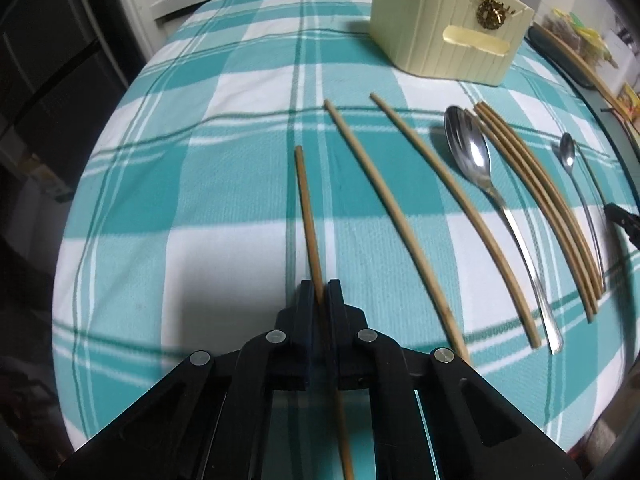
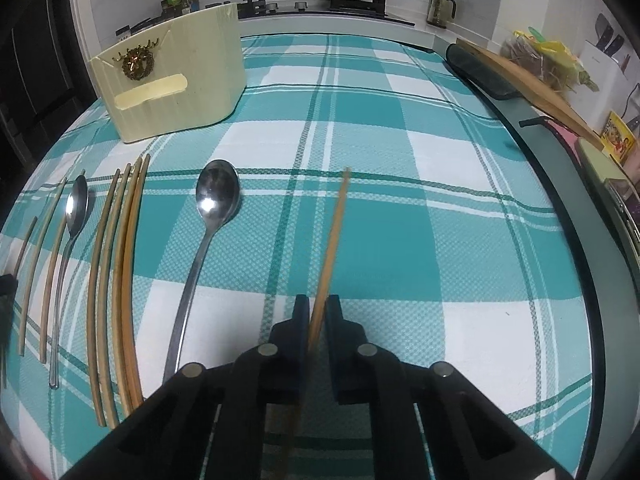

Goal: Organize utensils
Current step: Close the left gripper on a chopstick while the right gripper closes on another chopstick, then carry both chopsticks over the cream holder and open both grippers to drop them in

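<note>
Left wrist view: left hand-held gripper (image 1: 319, 292) pinches a chopstick (image 1: 306, 216); two loose chopsticks (image 1: 372, 184), a spoon (image 1: 472, 152) and cream holder (image 1: 440, 28) lie to its right. Right hand-held gripper (image 2: 318, 308) clamps another chopstick (image 2: 334, 240), large spoon (image 2: 216, 196) left of it.

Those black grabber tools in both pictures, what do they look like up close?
Both the left gripper and the right gripper are matte black plastic: two flat, narrow fingers on angular linkage arms joined by round silver pins. No cables, markings, hands or sleeves show.
</note>
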